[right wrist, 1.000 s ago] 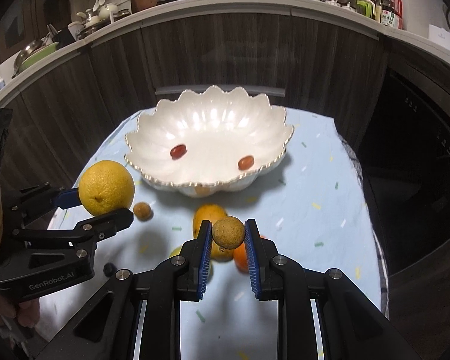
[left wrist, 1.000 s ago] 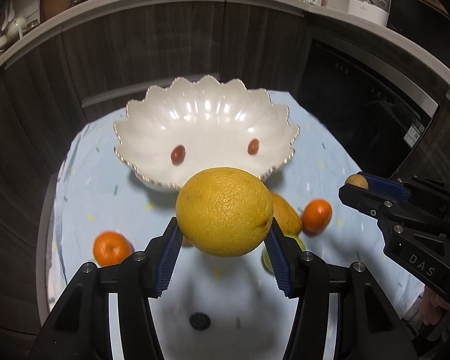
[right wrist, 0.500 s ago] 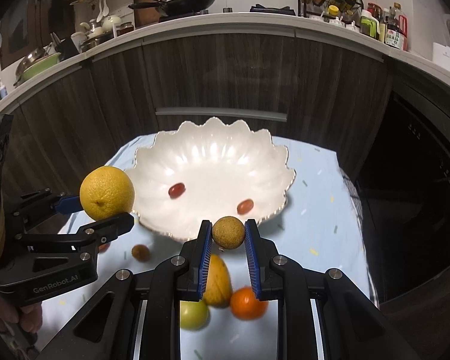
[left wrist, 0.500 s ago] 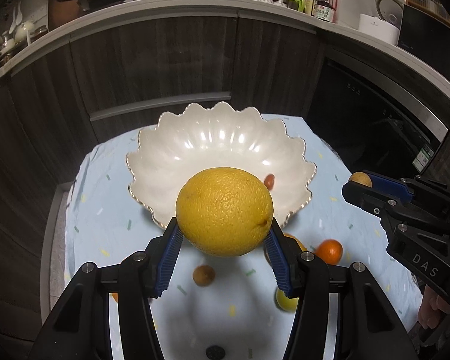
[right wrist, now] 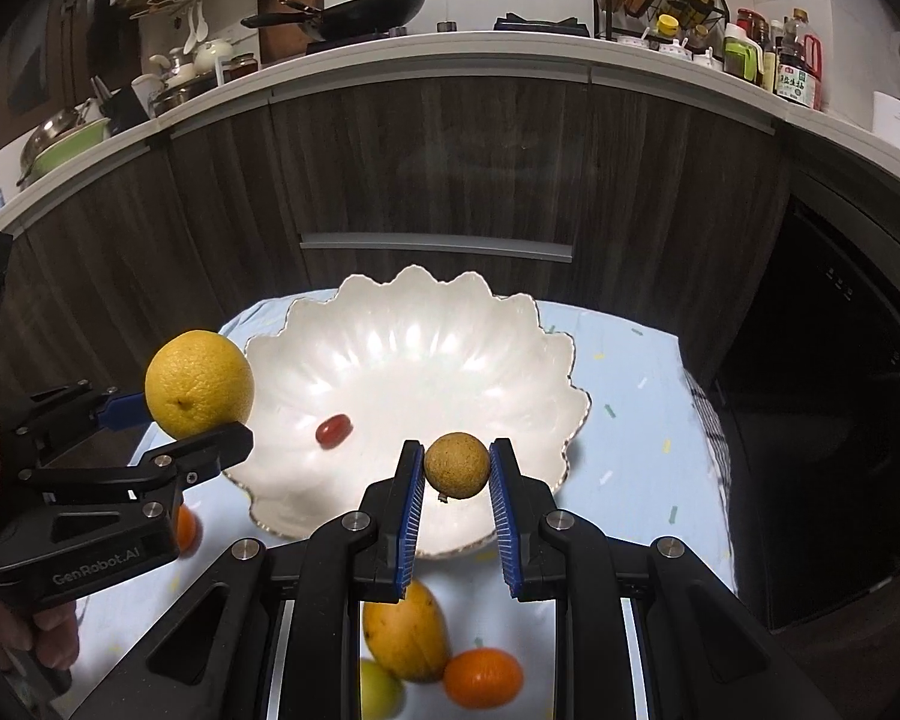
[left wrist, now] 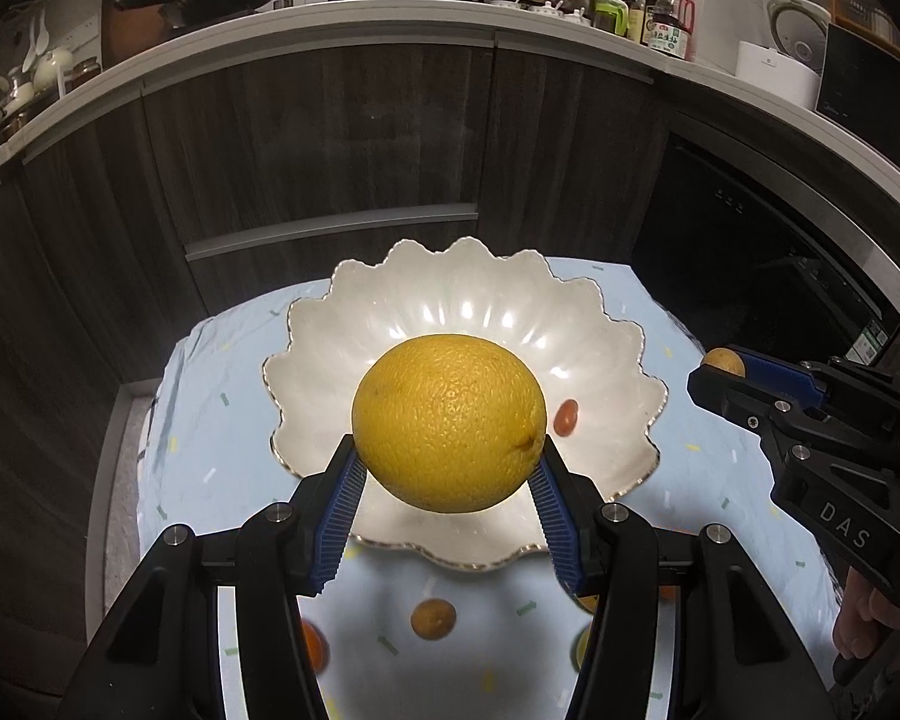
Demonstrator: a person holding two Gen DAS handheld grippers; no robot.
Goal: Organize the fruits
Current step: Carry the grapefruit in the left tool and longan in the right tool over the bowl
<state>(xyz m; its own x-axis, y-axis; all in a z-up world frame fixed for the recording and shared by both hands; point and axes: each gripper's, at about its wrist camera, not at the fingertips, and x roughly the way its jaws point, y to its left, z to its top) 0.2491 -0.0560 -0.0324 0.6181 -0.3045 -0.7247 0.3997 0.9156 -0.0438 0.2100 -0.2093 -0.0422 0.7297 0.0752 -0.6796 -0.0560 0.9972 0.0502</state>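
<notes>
dark wood cabinets point(left wrist: 330, 138) | white countertop point(right wrist: 450, 48) | black oven point(left wrist: 750, 240)

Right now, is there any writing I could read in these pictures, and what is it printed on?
"DAS": on the side of the right gripper.
"GenRobot.AI": on the side of the left gripper.
Labels on the bottles on the counter: too small to read.
Sticker on the dark oven: too blurred to read.

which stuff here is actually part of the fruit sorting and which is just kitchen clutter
Part of the job:
- large yellow citrus, held by the left gripper
- small brown fruit, held by the right gripper
- white scalloped bowl with a red fruit in it
- mango, tangerine and green fruit on the cloth

Just lying about:
- frying pan
- sauce bottles
- rice cooker
</notes>
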